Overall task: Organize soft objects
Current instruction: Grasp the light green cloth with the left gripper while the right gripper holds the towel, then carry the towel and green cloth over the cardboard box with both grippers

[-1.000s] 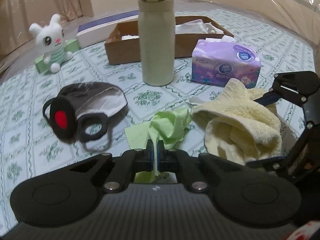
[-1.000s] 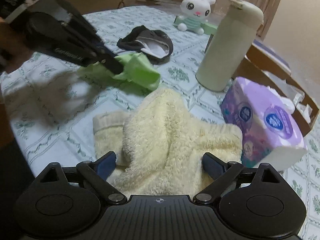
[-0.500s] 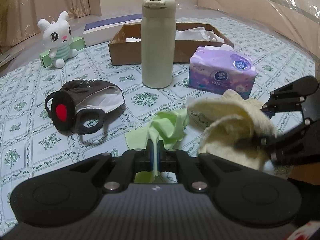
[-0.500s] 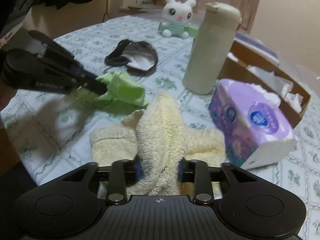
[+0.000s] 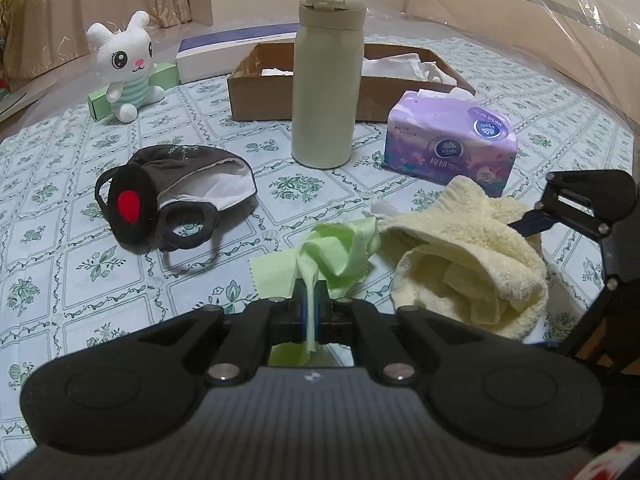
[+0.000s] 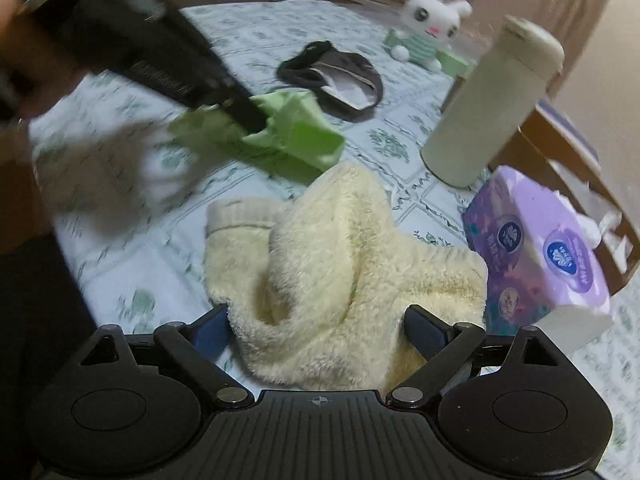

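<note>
Tabletop w/ a green-patterned cloth [image 5: 72, 280], seen from two handheld claws. Far left and well ahead of the left claw [image 5: 311, 306], a white plush rabbit [image 5: 127, 68] sits upright. Nearer, ahead-left of that claw, a dark face mask [image 5: 176, 196] lies flat, well apart from it. The left claw is clamped tight on a light green cloth [image 5: 340, 252]; a strip of it runs between the pressed pads, the rest bunched just ahead on the table. Straight ahead, farther back, a cream bottle [image 5: 326, 80] stands upright, w/ a brown cardboard box [image 5: 260, 96] behind it. Ahead-right, a purple tissue pack [image 5: 448, 144]. Just right of the green cloth, touching it, a crumpled pale yellow towel [image 6: 340, 272] lies on the table. The right claw [image 6: 318, 328] straddles the towel: its jaws have just been opening and stand wide, the towel bunched between the blue pads [image 6: 208, 330], not squeezed.
</note>
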`<action>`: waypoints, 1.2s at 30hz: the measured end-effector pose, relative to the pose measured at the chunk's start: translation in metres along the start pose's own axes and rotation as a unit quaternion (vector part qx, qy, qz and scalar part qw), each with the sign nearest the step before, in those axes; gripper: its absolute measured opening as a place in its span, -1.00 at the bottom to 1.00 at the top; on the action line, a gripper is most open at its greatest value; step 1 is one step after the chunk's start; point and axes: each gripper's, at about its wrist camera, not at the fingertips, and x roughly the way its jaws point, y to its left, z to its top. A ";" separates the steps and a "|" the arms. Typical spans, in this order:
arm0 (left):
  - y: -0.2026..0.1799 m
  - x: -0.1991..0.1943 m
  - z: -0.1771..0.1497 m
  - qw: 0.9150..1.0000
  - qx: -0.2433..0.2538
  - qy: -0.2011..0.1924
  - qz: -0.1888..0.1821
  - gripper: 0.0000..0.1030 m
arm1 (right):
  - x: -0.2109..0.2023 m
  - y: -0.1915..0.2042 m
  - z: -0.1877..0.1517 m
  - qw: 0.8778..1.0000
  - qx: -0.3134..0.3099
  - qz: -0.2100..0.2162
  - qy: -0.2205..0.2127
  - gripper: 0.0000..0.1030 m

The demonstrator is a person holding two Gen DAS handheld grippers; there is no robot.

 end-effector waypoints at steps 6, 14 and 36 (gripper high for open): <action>0.001 0.002 0.003 1.000 -0.005 -0.001 0.002 -0.95 | -0.004 -0.008 0.009 0.999 0.018 -0.029 -0.004 -0.34; 0.005 -0.016 0.013 1.000 -0.018 -0.017 0.012 -0.95 | -0.033 -0.010 0.032 0.995 0.077 -0.016 -0.055 -0.43; -0.074 -0.042 0.024 1.000 0.004 -0.020 -0.022 -0.95 | -0.095 -0.019 -0.005 0.986 0.152 -0.058 -0.044 -0.42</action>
